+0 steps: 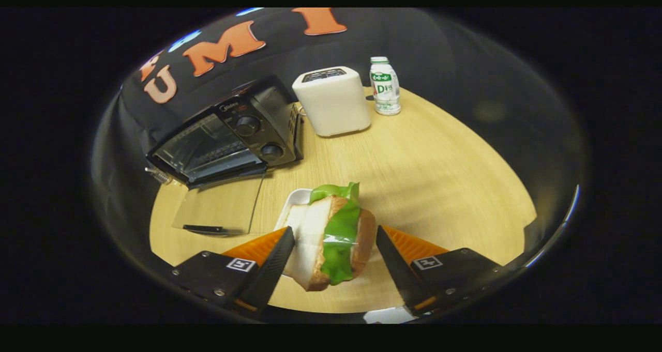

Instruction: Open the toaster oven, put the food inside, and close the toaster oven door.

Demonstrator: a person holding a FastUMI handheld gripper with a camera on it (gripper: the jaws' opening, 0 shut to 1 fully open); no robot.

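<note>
Gripper [335, 238]: two fingers spread apart around a toy sandwich [333, 238] of tan bread, white filling and a glossy green lettuce leaf; left finger touching its white side, right finger just clear of the crust. White plate [295, 202]: under and behind the sandwich on the round, pale wooden table [439, 171]. Black toaster oven [227, 135]: beyond, to the left, glass door [217, 210] folded down flat. White box-shaped toaster [333, 101] and small white bottle with green label [385, 86]: farthest.

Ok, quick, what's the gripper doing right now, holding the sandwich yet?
Gripper: open around the sandwich; left finger touches it, right finger stands apart, so no grip yet.
</note>
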